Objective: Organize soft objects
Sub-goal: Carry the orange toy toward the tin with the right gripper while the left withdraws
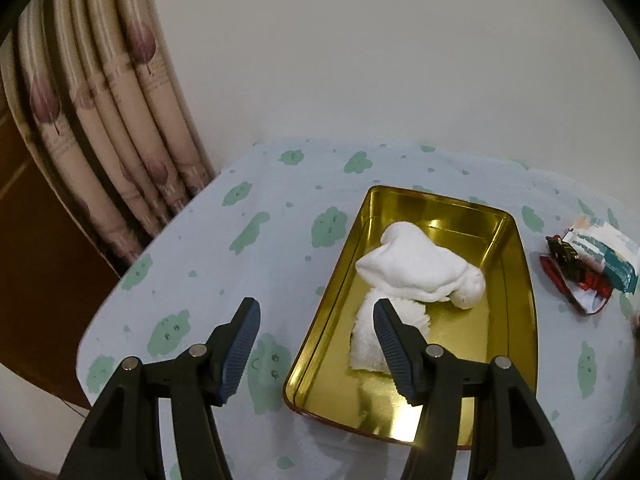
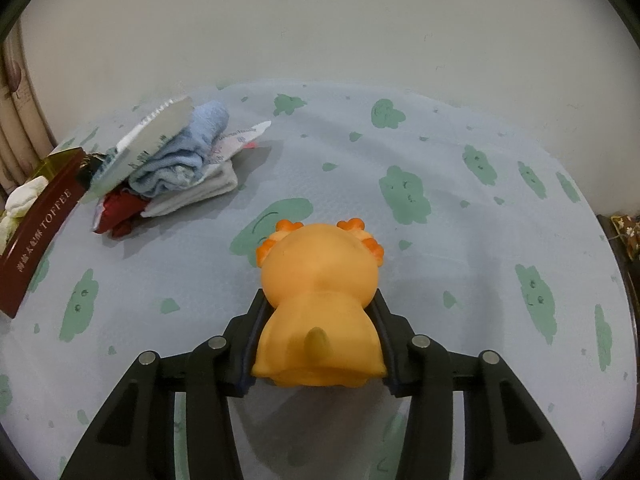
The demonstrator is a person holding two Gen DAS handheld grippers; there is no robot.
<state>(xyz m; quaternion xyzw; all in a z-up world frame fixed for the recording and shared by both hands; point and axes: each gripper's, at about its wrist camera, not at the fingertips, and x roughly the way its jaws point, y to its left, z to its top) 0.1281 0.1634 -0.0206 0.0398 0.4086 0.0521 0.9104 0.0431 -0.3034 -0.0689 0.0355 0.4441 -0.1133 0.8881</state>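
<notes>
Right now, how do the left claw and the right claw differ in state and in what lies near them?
The left claw is open and holds nothing; the right claw is shut on the orange toy. The left claw hovers by the gold tin with white cloth inside; the right claw is over bare tablecloth, apart from the cloth pile. Both are black with dark ribbed pads.

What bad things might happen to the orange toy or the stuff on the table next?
The right claw pinches only the orange toy's rounded lower body, so it might squirt out. The gold tin already holds white cloths, so the toy may sit crooked or tip over. The loose pile of cloths and packets lies right beside the tin and could get bumped.
</notes>
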